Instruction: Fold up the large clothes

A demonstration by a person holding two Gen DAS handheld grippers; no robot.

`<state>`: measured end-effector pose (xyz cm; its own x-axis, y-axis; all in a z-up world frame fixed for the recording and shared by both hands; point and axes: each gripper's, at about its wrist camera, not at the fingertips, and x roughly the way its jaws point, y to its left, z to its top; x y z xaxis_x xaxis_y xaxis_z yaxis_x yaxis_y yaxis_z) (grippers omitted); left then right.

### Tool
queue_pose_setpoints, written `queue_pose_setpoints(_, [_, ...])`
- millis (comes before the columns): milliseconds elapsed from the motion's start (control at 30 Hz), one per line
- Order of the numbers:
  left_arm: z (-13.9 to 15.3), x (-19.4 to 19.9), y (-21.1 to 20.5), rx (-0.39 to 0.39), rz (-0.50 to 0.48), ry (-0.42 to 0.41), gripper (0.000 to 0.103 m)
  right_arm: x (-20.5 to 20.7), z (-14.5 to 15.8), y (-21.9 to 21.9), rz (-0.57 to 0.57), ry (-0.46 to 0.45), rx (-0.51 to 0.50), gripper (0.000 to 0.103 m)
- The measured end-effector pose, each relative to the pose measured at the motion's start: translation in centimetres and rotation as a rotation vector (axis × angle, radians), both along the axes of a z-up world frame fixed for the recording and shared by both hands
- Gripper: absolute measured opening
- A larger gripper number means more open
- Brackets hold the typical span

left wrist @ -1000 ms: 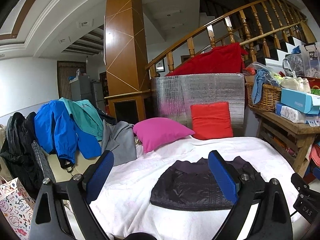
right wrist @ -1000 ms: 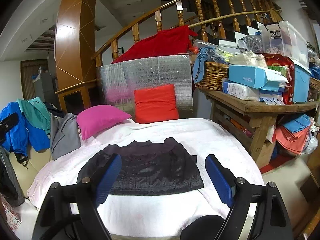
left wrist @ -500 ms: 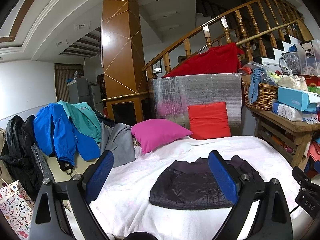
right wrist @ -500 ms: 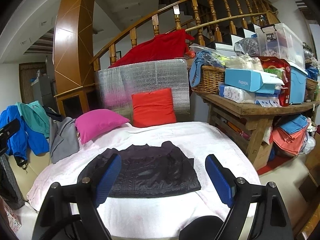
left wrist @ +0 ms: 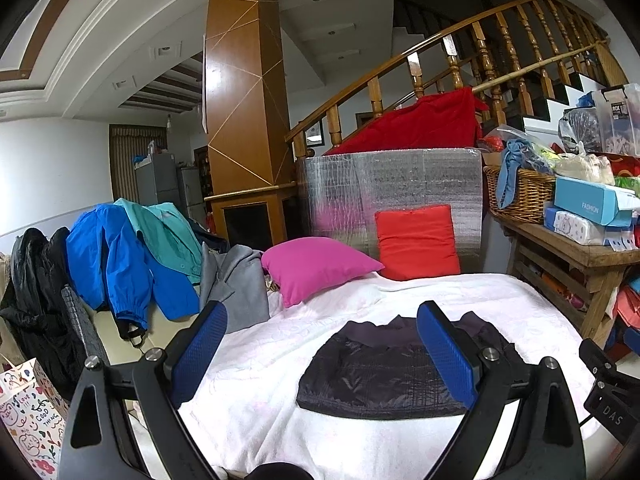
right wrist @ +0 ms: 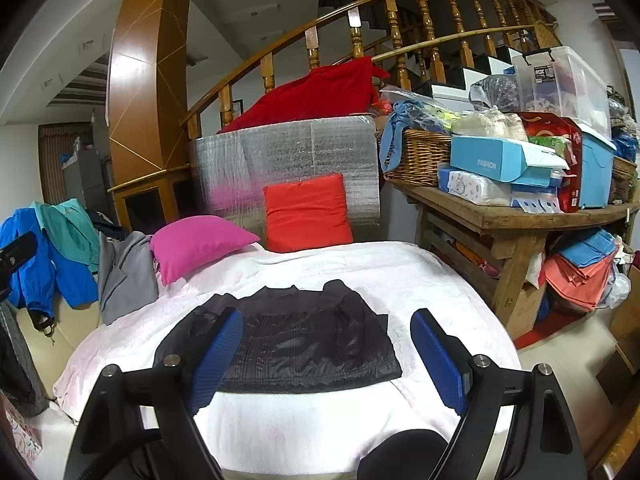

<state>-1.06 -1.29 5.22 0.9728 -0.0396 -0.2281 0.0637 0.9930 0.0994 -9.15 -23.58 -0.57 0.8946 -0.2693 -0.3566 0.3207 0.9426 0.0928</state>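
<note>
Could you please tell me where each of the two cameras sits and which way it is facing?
Left wrist: on the left gripper, facing slightly down over the bed towards the stairs; its open blue fingers show, and part of the other gripper at the right edge.
Right wrist: on the right gripper, facing the same way from further right; its open fingers show.
Shared: dark jacket, pink pillow, red pillow.

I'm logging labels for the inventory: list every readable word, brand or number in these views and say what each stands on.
"FASHION": light blue box on the wooden table.
"ROX": label on the clear storage bin; its smaller print is unreadable.
"LOVE", "GOOD THING": patterned gift bag.
"DAS": black gripper part at the frame's right edge.
Tissue pack: print too blurred.
</note>
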Motion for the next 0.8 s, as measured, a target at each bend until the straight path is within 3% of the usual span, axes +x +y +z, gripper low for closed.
queue_pose_setpoints(800, [0.12, -0.05, 0.19, 0.006, 0.005, -0.009, 0.096, 0.20, -0.10, 0.44, 0.010, -0.001, -0.009, 0.088])
